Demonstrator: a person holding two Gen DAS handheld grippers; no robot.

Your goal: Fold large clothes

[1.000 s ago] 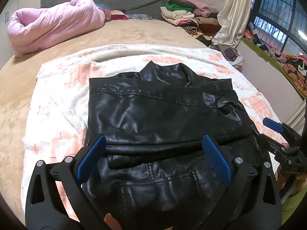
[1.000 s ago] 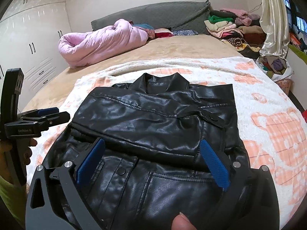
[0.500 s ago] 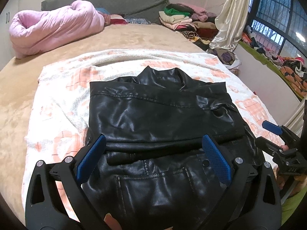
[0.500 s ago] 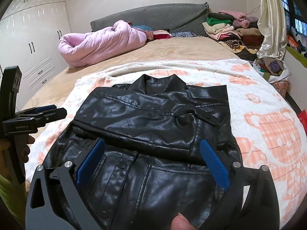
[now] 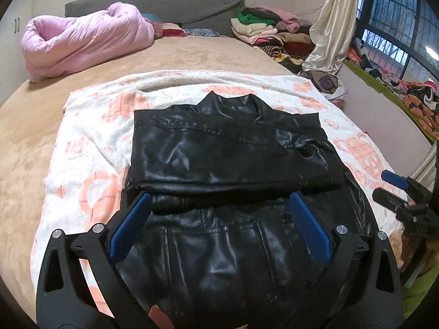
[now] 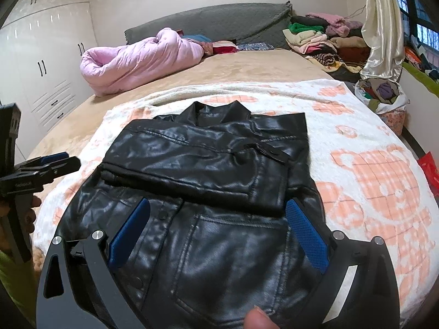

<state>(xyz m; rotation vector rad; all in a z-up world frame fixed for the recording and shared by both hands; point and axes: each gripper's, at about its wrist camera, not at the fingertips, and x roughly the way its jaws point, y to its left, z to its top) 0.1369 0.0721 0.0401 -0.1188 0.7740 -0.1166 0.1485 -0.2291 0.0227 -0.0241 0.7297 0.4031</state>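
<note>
A black leather jacket (image 5: 227,159) lies on a white and orange blanket (image 5: 90,148) on the bed, collar at the far end, sleeves folded across its chest. It also shows in the right wrist view (image 6: 208,161). My left gripper (image 5: 219,224) is open and empty, above the jacket's near hem. My right gripper (image 6: 216,227) is open and empty, above the hem over a pocket. Each gripper shows in the other's view, the right one (image 5: 395,189) at the jacket's right, the left one (image 6: 52,164) at its left.
A rolled pink quilt (image 5: 82,44) lies at the far left of the tan bed (image 5: 208,52). Stacks of folded clothes (image 5: 263,27) sit at the far right by a curtain (image 5: 332,27). White wardrobes (image 6: 41,63) stand to the left.
Both grippers have drawn back and risen a little, so the jacket looks smaller and farther. The jacket has not moved. Both grippers stay open.
</note>
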